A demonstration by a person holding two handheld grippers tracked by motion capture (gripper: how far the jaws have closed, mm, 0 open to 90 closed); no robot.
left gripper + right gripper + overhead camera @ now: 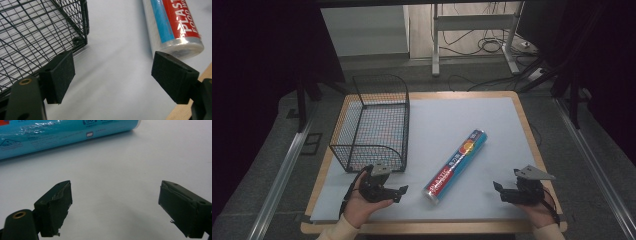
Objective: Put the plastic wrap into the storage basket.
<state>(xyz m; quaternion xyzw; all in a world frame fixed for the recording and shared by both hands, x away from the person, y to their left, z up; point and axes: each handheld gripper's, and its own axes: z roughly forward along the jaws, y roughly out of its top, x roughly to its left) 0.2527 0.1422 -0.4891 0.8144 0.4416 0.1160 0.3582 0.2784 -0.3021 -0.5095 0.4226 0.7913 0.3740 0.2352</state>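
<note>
plastic wrap roll (457, 166) is lying diagonally at the table's (472, 107) centre, right of the wire basket (372, 125). left gripper (393, 194) is hovering near the basket, right gripper (498, 191) near-right, both jaws spread wide, empty.

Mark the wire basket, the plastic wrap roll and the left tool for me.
wire basket (343, 131), high view, its left mesh wall.
plastic wrap roll (455, 162), high view, middle of its length.
left tool (395, 193), high view, between its open tips.
</note>
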